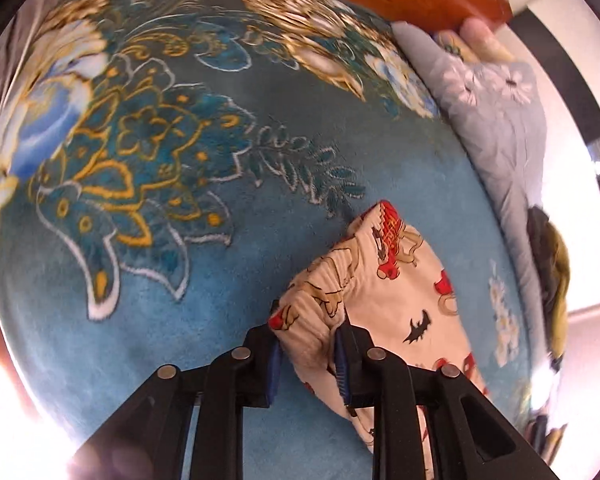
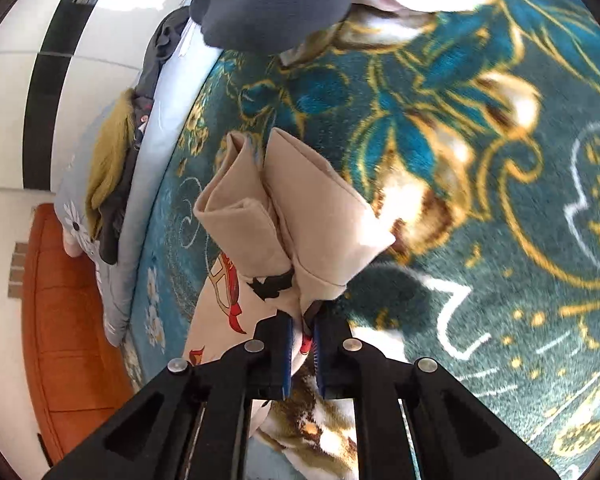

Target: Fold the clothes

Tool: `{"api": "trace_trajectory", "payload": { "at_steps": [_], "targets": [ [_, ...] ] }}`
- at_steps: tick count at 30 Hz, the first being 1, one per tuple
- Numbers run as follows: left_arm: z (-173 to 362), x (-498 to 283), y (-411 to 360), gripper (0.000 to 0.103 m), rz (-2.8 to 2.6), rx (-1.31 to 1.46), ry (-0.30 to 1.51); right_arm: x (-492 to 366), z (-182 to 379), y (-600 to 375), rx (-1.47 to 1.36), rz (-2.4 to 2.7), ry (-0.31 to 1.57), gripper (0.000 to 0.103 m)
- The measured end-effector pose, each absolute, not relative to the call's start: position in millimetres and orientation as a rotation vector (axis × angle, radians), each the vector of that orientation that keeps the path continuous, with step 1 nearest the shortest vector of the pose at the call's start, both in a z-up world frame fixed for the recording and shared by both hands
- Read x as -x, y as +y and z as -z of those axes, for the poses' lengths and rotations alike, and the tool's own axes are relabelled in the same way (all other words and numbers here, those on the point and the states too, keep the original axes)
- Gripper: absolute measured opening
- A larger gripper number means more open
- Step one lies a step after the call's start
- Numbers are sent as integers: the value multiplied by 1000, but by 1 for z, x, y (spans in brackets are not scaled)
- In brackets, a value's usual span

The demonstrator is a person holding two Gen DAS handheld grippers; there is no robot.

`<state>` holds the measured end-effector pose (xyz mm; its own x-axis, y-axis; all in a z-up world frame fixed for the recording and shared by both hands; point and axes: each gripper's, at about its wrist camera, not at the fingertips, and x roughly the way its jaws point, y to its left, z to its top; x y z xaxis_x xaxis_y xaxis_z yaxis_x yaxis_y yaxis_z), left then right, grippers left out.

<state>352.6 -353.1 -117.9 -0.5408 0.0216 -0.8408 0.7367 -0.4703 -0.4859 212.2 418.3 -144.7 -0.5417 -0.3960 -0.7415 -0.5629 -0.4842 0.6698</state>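
Two claws, left claw point(image 1: 306, 350), right claw point(image 2: 302, 340), gripping one printed garment point(image 1: 384, 280)

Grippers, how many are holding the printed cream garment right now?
2. The left gripper pinches the gathered waistband end of the printed cream garment; the right gripper clamps the plain cuffed end. Both hold it above the blue floral blanket.

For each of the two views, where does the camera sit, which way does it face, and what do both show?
Left wrist: on the left gripper, angled down at the blue floral blanket; black jaws closed on the printed cream garment.
Right wrist: on the right gripper, angled down at the blanket; jaws closed on the garment's folded hems.
Shared: the garment, the blanket, the grey daisy quilt.
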Motion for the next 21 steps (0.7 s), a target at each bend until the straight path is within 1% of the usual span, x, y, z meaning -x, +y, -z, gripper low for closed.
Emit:
{"api": "trace_trajectory", "payload": {
  "at_steps": [1, 3, 5, 6, 8, 9, 10, 11, 12, 18, 21],
  "targets": [
    [117, -354, -354, 27, 2052, -1133, 1272, -215, 141, 420, 1433, -2191, 1521, 14],
    [113, -354, -355, 28, 2042, -1126, 1321, -214, 131, 421, 1429, -2241, 1497, 16],
    [111, -359, -357, 36, 2017, -1114, 1400, -212, 124, 424, 1416, -2284, 1499, 21],
    [111, -363, -360, 38, 2002, -1104, 1428, -213, 121, 424, 1406, -2298, 1503, 22],
    [108, -372, -358, 47, 1978, -1077, 1483, -214, 115, 425, 1385, -2324, 1510, 26],
    [106, -374, -357, 48, 1958, -1068, 1492, -218, 114, 426, 1371, -2331, 1508, 27],
    [103, -378, -357, 49, 1937, -1056, 1485, -222, 113, 428, 1355, -2336, 1505, 31],
    [100, -384, -356, 49, 1927, -1033, 1471, -229, 114, 433, 1329, -2328, 1498, 38],
    [97, -390, -355, 49, 1920, -1007, 1459, -235, 116, 440, 1300, -2304, 1507, 41],
    [75, -404, -328, 50, 1980, -952, 1451, -245, 142, 475, 1205, -2155, 1647, 42],
    [65, -399, -308, 52, 2045, -959, 1421, -238, 142, 473, 1215, -2174, 1652, 42]
  ]
}}
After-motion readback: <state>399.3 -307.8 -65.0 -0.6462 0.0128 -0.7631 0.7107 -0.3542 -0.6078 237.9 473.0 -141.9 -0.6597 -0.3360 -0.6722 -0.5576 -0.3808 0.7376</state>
